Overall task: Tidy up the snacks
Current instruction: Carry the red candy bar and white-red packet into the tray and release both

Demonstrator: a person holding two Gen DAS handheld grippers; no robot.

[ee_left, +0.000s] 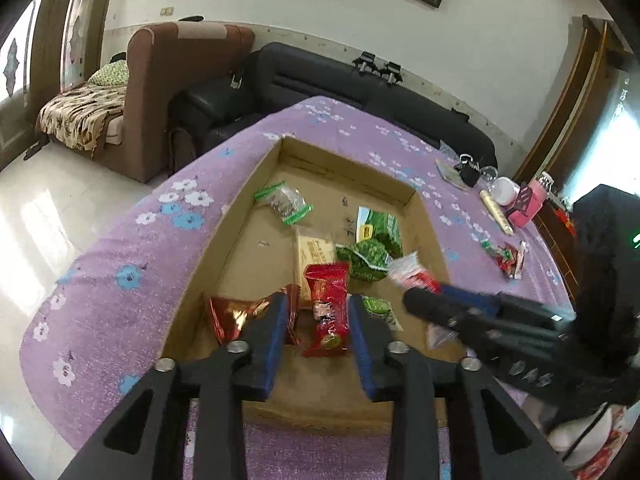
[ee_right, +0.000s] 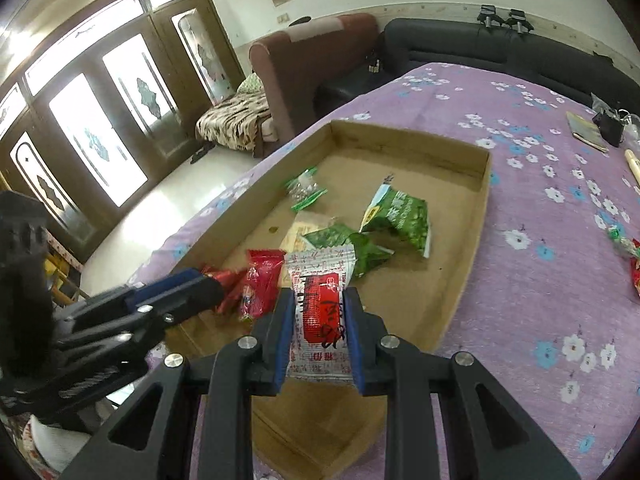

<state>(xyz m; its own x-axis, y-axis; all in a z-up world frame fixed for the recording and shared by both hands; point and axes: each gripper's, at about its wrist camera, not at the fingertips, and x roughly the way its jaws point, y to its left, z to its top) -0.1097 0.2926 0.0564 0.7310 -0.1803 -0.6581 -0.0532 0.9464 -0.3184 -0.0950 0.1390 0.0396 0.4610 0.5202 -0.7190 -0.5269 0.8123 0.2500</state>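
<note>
A shallow cardboard tray (ee_left: 224, 240) (ee_right: 476, 208) lies on the purple flowered cloth and holds several snack packets. My left gripper (ee_left: 318, 308) is open over the tray's near end, its fingers on either side of a red packet (ee_left: 326, 308) that lies in the tray. A red-gold packet (ee_left: 232, 314) lies left of it. My right gripper (ee_right: 319, 304) is shut on a white-and-red packet (ee_right: 322, 312) and holds it above the tray; the packet shows blurred in the left wrist view (ee_left: 412, 274). Green packets (ee_right: 400, 216) lie mid-tray.
More wrapped snacks (ee_left: 506, 258) lie on the cloth right of the tray. A pink holder (ee_left: 528, 200), a white jar (ee_left: 502, 190) and keys (ee_left: 468, 168) stand at the far right. A black sofa (ee_left: 320, 76) and a brown armchair (ee_left: 160, 92) stand behind the table.
</note>
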